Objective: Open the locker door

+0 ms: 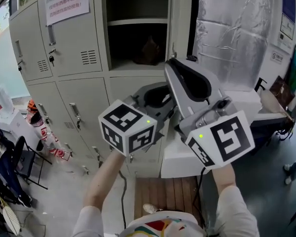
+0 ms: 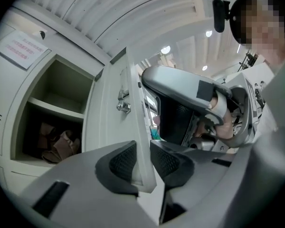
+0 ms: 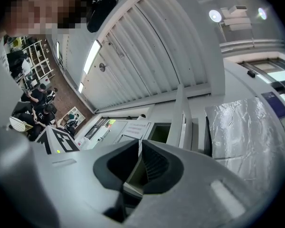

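Observation:
The upper locker's door (image 1: 180, 19) stands swung open, edge toward me, beside the open compartment (image 1: 138, 14), where a brown bag (image 1: 149, 51) lies on the lower shelf. My left gripper (image 1: 155, 95) is shut on the door's lower corner. In the left gripper view the panel (image 2: 133, 108) with its latch (image 2: 123, 103) runs down between the two pads (image 2: 121, 163). My right gripper (image 1: 180, 68) hovers just above it near the door's edge. In the right gripper view its jaws (image 3: 140, 160) are shut with nothing between them, and the door (image 3: 180, 113) rises just to their right.
Shut lockers with handles (image 1: 74, 110) fill the wall to the left and below, one bearing a paper notice (image 1: 66, 1). A silver foil sheet (image 1: 237, 28) hangs at the right above a white box (image 1: 177, 157). A folding chair (image 1: 27, 157) stands at the left, and wooden slats (image 1: 163, 194) lie underfoot.

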Demonstrator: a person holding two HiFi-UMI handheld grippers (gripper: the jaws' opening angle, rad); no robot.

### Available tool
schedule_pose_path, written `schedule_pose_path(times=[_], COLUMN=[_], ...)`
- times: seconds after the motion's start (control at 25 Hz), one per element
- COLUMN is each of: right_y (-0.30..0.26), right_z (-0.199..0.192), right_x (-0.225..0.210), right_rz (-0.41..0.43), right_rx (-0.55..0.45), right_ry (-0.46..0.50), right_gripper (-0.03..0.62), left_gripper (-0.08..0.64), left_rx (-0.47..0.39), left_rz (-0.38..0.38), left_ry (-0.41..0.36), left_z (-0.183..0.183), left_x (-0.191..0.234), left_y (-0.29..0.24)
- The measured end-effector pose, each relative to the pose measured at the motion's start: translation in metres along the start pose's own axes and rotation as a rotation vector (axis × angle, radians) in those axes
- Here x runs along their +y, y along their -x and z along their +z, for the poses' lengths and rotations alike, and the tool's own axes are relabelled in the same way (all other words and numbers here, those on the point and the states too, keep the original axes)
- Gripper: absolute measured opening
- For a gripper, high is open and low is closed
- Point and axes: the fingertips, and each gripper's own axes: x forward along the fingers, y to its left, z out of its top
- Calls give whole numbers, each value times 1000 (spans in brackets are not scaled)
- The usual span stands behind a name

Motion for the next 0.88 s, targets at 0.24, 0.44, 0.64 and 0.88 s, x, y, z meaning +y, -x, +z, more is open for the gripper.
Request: schedule_pose_path(times=[0.24,0.44,0.64,0.88], right_y=[22,42,52,58], right_z=[-13,-17,-25,-35], right_x=[-23,-44,-60,-76], right_rz=[-57,-111,-143,-182], right_rx=[61,96,133,160], right_ry=[30,51,58,57], right_gripper=[23,25,25,24], left_gripper=[91,89,89,92], left_rx=[2,0,-3,-8], left_rz=[-103,-157,-209,-234], left_ry=[2,8,20,5], left_z=[-5,-9,-14,-18], left_x=[-18,-30,-40,-42], left_y=[-34,-63,-90,-110])
